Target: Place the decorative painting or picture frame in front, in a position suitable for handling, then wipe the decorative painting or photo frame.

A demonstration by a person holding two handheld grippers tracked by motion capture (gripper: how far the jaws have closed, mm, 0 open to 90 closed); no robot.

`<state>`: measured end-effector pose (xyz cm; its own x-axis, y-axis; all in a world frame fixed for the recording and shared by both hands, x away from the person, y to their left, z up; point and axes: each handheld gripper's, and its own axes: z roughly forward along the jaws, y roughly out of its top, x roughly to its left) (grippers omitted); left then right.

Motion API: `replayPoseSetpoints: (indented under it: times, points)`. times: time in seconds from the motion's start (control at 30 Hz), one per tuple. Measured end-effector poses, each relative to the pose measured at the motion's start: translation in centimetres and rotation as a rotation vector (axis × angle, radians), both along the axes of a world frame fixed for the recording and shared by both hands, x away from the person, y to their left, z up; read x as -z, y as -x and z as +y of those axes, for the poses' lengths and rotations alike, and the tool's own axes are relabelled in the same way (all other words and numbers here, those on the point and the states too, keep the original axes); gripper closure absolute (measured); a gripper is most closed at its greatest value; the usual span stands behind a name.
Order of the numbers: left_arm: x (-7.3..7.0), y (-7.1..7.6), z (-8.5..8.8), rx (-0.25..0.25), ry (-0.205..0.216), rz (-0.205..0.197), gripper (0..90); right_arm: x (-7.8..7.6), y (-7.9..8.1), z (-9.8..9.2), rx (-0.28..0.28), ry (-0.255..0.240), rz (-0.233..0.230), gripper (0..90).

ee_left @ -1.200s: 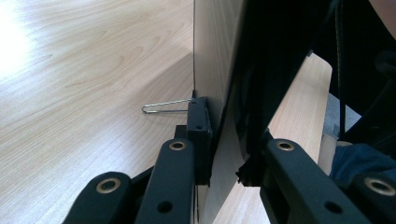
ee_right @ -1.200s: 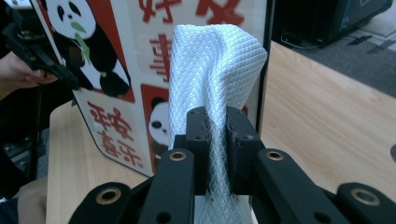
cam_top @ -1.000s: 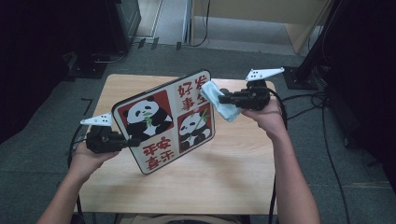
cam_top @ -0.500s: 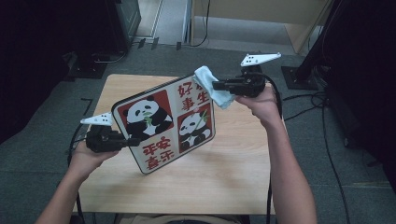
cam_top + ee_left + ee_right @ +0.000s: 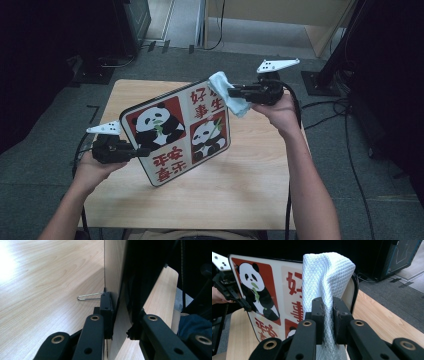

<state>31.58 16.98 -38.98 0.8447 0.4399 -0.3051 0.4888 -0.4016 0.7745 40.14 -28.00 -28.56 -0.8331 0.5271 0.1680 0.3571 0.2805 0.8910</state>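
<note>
High view: cloth (image 5: 227,93) shifted onto board's (image 5: 175,132) corner.

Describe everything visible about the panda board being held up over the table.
The panda board is a flat, rounded-corner square panel with a dark rim. Its glossy face is split into four fields: two pandas eating green shoots and two blocks of red characters. Its back looks plain and pale. It stands tilted on its lower edge above the wooden table. The left gripper is shut on its left edge. At the upper right corner, the white quilted cloth, clamped in the right gripper, presses against it.
</note>
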Motion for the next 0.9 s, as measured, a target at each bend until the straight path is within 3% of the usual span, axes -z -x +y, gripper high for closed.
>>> replayPoseSetpoints:
  times: [0.9]
  points:
    - [0.0, 0.1, -0.1, -0.004, 0.002, 0.001, 78.6, 2.6, 0.4, -0.2, 0.011, 0.008, 0.030, 82.0]
